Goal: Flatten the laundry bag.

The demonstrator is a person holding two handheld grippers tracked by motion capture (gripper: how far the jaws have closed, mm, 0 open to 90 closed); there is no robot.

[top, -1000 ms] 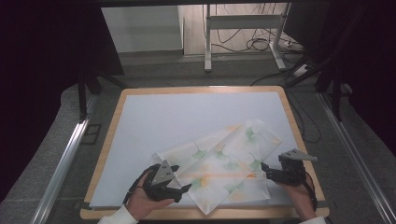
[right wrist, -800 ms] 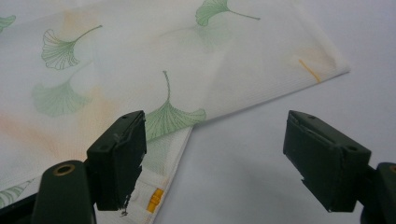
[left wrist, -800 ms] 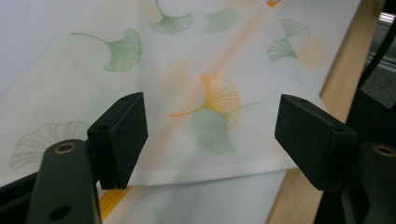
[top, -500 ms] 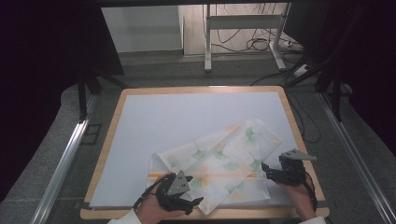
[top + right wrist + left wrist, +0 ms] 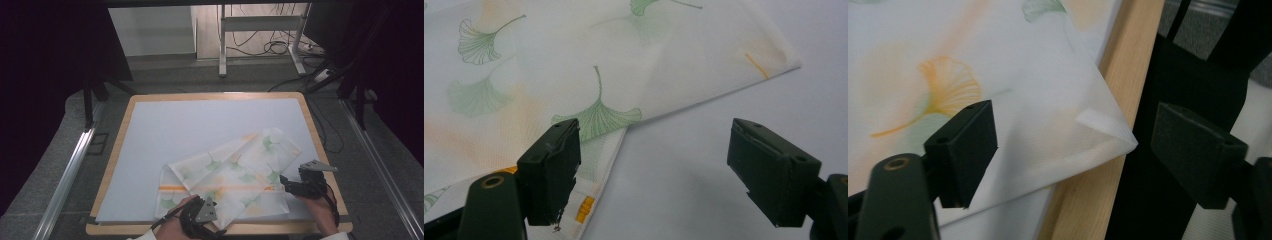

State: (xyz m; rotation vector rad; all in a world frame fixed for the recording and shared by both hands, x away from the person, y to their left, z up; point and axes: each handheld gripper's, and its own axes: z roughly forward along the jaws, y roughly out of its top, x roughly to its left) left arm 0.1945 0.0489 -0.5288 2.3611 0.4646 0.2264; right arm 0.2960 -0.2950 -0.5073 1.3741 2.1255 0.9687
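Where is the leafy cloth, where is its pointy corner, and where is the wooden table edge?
leafy cloth (image 5: 235,175), high view, its middle.
pointy corner (image 5: 1128,142), left gripper view, the cloth's tip between the open jaws.
wooden table edge (image 5: 1128,55), left gripper view, its bare rim.

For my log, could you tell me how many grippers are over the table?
2: the left black gripper at the white leaf-printed cloth's near corner, the right black gripper at its right edge.

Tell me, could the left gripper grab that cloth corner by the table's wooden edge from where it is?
Probably yes. The left gripper is open, and the corner of the cloth lies between its jaws with nothing in the way, just over the wooden rim.
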